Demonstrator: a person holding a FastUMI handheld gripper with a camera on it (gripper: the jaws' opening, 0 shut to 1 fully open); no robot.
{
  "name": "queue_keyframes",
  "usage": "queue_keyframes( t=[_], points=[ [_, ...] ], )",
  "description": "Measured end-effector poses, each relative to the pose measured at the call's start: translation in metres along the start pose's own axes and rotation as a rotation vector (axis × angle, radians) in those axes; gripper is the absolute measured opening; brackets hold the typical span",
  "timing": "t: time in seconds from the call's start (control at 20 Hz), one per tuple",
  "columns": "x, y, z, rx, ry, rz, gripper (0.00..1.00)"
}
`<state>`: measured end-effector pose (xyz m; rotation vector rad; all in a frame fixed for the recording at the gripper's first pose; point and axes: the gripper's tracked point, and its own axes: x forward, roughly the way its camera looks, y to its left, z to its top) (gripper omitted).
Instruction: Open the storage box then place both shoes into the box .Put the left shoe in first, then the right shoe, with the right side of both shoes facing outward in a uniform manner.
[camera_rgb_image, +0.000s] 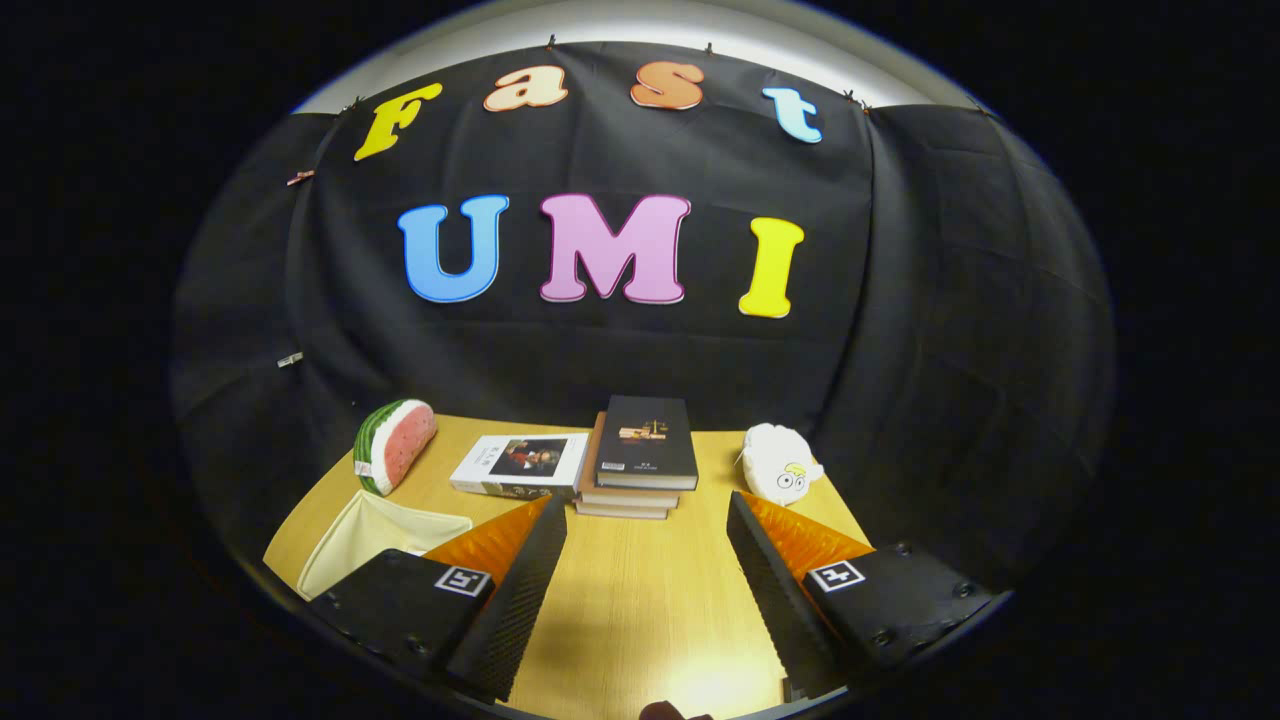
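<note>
My gripper (647, 505) is open above a wooden table (640, 600), its two fingers spread wide with only bare tabletop between them. A cream-coloured fabric piece (375, 535) lies flat on the table just left of the left finger (520, 580); I cannot tell whether it belongs to the storage box. No shoe lies among the things on the table.
Beyond the fingers a stack of books (640, 460) sits mid-table, with a white book (520, 465) lying beside it on the left. A watermelon-slice plush (393, 445) stands at the back left, a white plush toy (780, 463) at the back right. Black cloth walls close the booth.
</note>
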<state>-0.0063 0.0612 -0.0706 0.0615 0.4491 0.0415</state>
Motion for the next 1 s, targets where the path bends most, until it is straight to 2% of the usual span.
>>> queue_keyframes(
  t=[0.3,0.45,1.0],
  points=[
    [-0.023,-0.019,0.042,-0.016,-0.209,-0.040,0.99],
    [-0.034,-0.017,0.054,-0.045,-0.270,-0.039,0.99],
    [-0.039,-0.010,0.050,-0.056,-0.268,-0.028,0.98]
  ],
)
